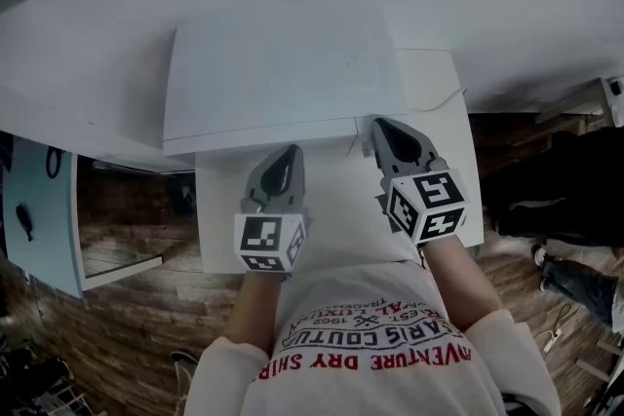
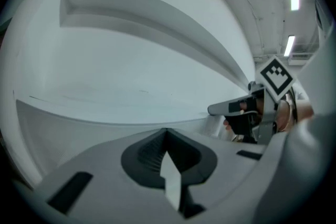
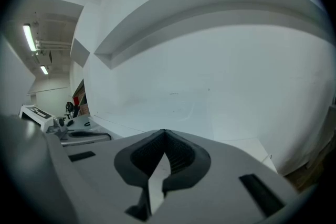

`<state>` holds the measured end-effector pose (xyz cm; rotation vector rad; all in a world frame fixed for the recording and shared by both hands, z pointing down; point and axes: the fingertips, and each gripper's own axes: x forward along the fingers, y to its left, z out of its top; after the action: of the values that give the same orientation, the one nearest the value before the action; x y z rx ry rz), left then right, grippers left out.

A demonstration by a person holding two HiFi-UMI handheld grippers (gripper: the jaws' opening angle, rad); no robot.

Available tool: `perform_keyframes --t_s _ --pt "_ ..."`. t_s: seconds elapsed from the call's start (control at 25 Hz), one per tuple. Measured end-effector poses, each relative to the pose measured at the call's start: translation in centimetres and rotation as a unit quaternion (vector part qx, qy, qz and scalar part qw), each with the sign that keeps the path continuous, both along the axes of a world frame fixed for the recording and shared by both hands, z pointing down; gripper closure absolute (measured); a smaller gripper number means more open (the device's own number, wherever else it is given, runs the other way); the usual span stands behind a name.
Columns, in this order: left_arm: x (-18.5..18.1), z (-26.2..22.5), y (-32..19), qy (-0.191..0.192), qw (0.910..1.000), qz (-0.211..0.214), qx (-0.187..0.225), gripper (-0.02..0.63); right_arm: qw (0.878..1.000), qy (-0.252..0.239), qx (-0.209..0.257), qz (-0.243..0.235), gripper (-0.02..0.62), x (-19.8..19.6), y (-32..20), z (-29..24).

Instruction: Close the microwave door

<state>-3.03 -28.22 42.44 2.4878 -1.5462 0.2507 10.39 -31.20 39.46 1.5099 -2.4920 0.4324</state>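
Wooden floor (image 1: 127, 307) shows dark around a white table (image 1: 448, 112) in the head view. On the table sits a white microwave (image 1: 283, 68), seen from above as a flat white box. It fills the far part of the table, at 12 o'clock from the person. Its front edge faces the person. The front looks flat and even from above, and nothing swings out from it. In the 2 gripper views the front is one big white wall, and the door cannot be told apart from the rest of it.

The left gripper (image 1: 281, 156) points at the front edge of the microwave, near its 7 o'clock corner. Its tip is just beside that edge. Its 2 jaws are pressed together at the tip, and nothing sits between them.

The right gripper (image 1: 382, 127) is at about 5 o'clock of the microwave, with its tip right by the front corner. Whether it touches cannot be told. Its jaws are also pressed together with nothing between them.

At 6 o'clock, the person's white shirt (image 1: 370, 346) with red letters shows.
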Motion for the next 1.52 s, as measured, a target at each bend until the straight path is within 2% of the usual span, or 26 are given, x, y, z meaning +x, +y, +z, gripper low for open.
perform_keyframes --t_s 0.12,0.32,0.56,0.96,1.52 --pt "0.4 -2.1 0.7 0.013 0.9995 0.015 0.025 0.600 1.000 -0.009 0.002 0.002 0.583 -0.3 0.4 -0.3" --pt "0.3 -5.9 1.8 0.022 0.9970 0.030 0.068 0.600 0.999 -0.011 0.048 0.006 0.583 -1.6 2.2 -2.2" --pt "-1.6 -8.4 2.8 0.039 0.9930 0.019 0.110 0.600 0.995 -0.026 0.098 0.021 0.583 -3.4 4.5 -3.0" --pt "-4.3 -6.8 4.3 0.032 0.9939 0.031 0.101 0.600 0.990 -0.021 0.133 0.028 0.583 -6.1 7.4 -2.5" --pt "-5.2 -5.9 5.1 0.034 0.9941 0.043 0.093 0.600 0.991 -0.018 0.122 0.049 0.583 -6.8 7.9 -1.8"
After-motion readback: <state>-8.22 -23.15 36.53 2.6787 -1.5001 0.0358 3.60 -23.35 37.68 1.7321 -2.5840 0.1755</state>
